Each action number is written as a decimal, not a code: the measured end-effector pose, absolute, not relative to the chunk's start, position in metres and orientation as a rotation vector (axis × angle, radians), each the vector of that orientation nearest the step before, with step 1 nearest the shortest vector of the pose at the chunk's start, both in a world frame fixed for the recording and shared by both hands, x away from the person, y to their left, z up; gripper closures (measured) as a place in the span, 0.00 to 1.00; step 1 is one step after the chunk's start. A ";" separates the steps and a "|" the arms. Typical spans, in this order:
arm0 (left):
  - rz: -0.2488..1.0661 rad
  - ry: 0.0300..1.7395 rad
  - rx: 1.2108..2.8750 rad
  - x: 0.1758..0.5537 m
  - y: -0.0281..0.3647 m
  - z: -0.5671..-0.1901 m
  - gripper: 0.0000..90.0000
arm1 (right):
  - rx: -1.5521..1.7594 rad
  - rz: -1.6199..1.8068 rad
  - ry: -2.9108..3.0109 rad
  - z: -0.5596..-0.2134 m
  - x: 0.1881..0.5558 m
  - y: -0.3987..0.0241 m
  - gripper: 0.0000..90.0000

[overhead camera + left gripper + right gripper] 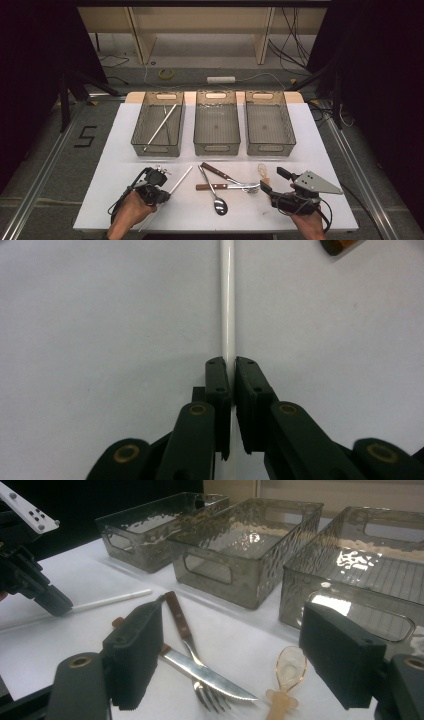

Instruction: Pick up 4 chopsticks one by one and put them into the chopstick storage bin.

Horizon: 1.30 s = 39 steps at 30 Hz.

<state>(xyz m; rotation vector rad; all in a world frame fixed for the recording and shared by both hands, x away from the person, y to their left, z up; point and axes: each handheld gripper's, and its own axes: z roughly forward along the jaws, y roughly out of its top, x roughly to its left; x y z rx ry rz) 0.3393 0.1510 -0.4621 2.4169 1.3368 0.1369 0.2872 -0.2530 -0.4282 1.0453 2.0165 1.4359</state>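
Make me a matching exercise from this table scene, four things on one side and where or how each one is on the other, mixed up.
1. white chopstick
2. left tool
3. right tool
4. middle bin

A. open above the cutlery
B. empty
C. lying on the table, clamped
D. shut on a stick

Pairs: 1-C, 2-D, 3-A, 4-B

Left tool (231, 385) clamped, right tool (235, 660) agape
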 end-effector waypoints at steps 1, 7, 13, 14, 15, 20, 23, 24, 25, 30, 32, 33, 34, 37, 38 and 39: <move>0.136 1.336 2.409 0.339 0.152 -0.461 0.94 | 1.047 1.435 2.017 -0.428 0.287 -0.253 0.30; 0.153 1.283 2.380 0.338 0.159 -0.450 0.94 | 1.046 1.436 2.017 -0.428 0.287 -0.253 0.30; 0.142 1.262 2.362 0.339 0.166 -0.443 0.94 | 1.048 1.436 2.019 -0.428 0.288 -0.253 0.30; 0.147 1.259 2.356 0.340 0.166 -0.442 0.94 | 1.049 1.437 2.018 -0.428 0.288 -0.253 0.30; 0.145 1.259 2.358 0.340 0.167 -0.442 0.94 | 1.049 1.437 2.019 -0.428 0.288 -0.253 0.30; 0.165 1.252 2.316 0.341 0.174 -0.435 0.94 | 1.053 1.439 2.015 -0.429 0.288 -0.254 0.30; 0.179 1.256 2.288 0.342 0.178 -0.430 0.94 | 1.053 1.440 2.015 -0.429 0.288 -0.254 0.30; 0.183 1.249 2.289 0.343 0.180 -0.428 0.94 | 1.054 1.439 2.014 -0.429 0.288 -0.254 0.30; 0.188 1.246 2.276 0.342 0.181 -0.425 0.94 | 1.055 1.439 2.015 -0.429 0.288 -0.254 0.30; 0.193 1.226 2.235 0.344 0.186 -0.416 0.94 | 1.057 1.437 2.016 -0.429 0.288 -0.254 0.30; 0.212 1.222 2.217 0.345 0.188 -0.410 0.94 | 1.056 1.439 2.015 -0.429 0.288 -0.255 0.30; 0.215 1.218 2.212 0.346 0.189 -0.408 0.94 | 1.059 1.440 2.012 -0.429 0.288 -0.255 0.30; 0.224 1.219 2.194 0.347 0.190 -0.405 0.94 | 1.060 1.439 2.015 -0.429 0.288 -0.255 0.30; 0.243 1.207 2.160 0.351 0.193 -0.395 0.94 | 1.061 1.441 2.013 -0.429 0.288 -0.255 0.30; 0.248 1.207 2.151 0.353 0.194 -0.393 0.94 | 1.065 1.440 2.013 -0.429 0.288 -0.256 0.30; 0.254 1.208 2.146 0.355 0.195 -0.391 0.94 | 1.065 1.438 2.015 -0.430 0.288 -0.256 0.30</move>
